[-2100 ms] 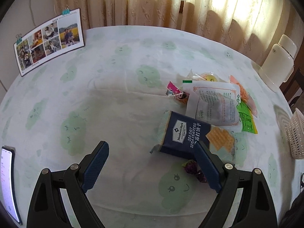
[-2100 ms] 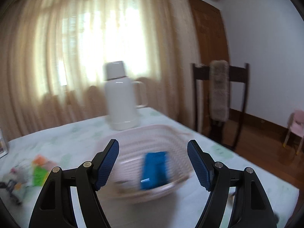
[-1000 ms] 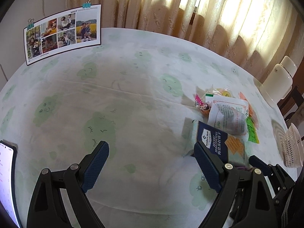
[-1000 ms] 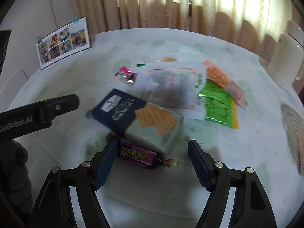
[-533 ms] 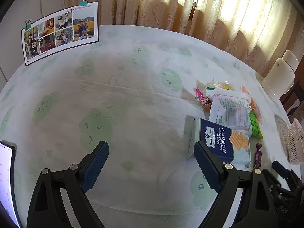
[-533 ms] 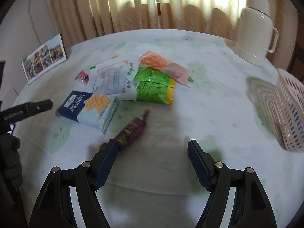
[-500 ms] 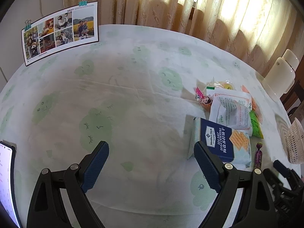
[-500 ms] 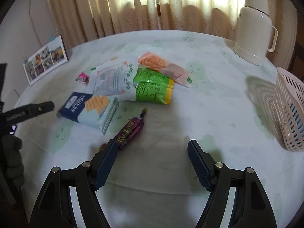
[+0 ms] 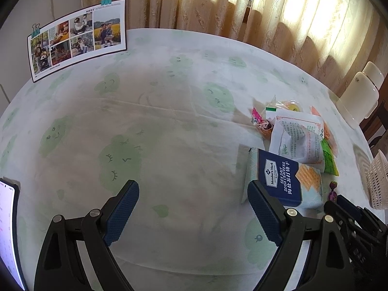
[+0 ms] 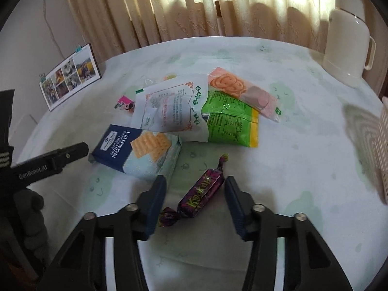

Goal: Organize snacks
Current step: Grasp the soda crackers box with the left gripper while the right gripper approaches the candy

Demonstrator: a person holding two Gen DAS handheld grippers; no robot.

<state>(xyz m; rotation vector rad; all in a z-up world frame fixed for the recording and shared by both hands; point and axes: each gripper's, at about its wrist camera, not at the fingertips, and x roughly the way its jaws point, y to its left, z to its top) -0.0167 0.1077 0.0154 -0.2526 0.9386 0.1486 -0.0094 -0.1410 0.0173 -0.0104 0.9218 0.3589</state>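
A purple wrapped candy (image 10: 201,194) lies on the tablecloth between the fingers of my right gripper (image 10: 195,200). Its jaws are closing, and a small gap still shows on each side of the wrapper. Just beyond lie a navy soda cracker pack (image 10: 140,150), a white bag (image 10: 174,111), a green bag (image 10: 230,123) and an orange and pink packet (image 10: 242,92). My left gripper (image 9: 191,208) stands open over bare cloth, left of the cracker pack (image 9: 288,179). The candy (image 9: 332,190) also shows at the right edge of the left wrist view.
A white lattice basket (image 10: 382,150) stands at the table's right edge, and a cream thermos jug (image 10: 346,38) at the back right. A photo card (image 9: 77,38) leans at the back left. A phone (image 9: 7,230) lies at the near left. A small pink sweet (image 10: 125,103) sits behind the white bag.
My right gripper has moved in over the purple candy and its jaws have narrowed around it. The left gripper has stayed put.
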